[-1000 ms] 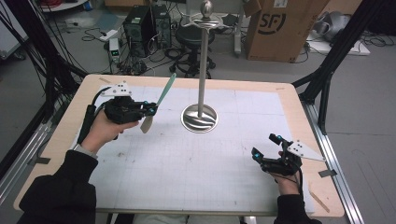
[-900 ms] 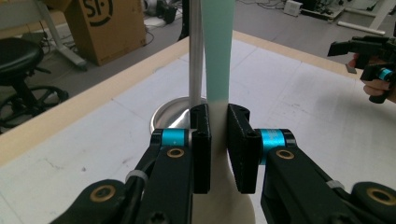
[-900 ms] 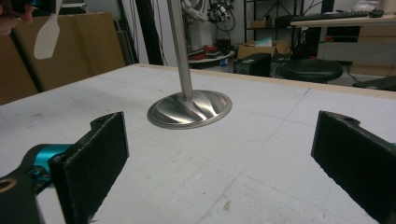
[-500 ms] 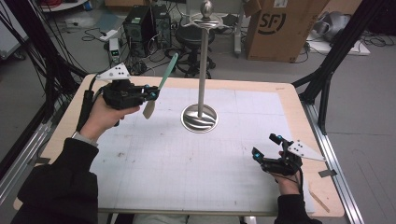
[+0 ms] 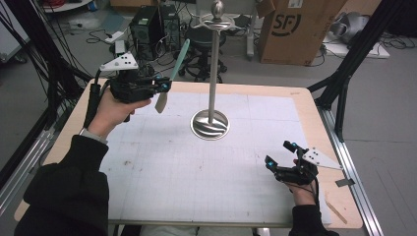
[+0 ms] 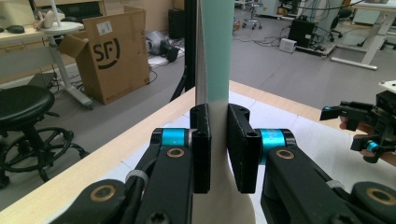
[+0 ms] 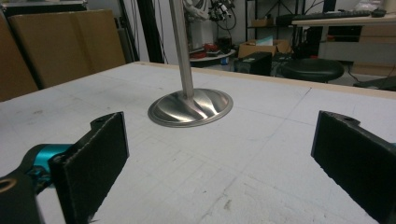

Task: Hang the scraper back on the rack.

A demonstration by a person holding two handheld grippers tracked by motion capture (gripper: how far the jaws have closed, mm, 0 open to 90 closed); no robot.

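My left gripper [image 5: 164, 86] is raised above the table's far left and is shut on a spatula [image 5: 173, 73] with a mint-green handle and a pale blade. The handle points up and away, and the blade hangs down. In the left gripper view the spatula [image 6: 216, 51] stands upright, pinched between the two black pads [image 6: 243, 144]. A steel stand [image 5: 212, 73] with a round base and a knob on top rises at the middle of the table. My right gripper [image 5: 280, 155] rests low at the near right, open with nothing between its jaws, facing the stand's base [image 7: 190, 108].
The white gridded mat [image 5: 196, 162] covers the wooden table [image 5: 305, 98]. A cardboard box [image 5: 290, 29], a stool [image 5: 199, 51] and cables lie on the floor beyond the far edge. Black frame legs [image 5: 344, 73] stand at the right corner.
My left gripper has risen with the spatula and shifted a little right, toward the stand. The right gripper has stayed where it was.
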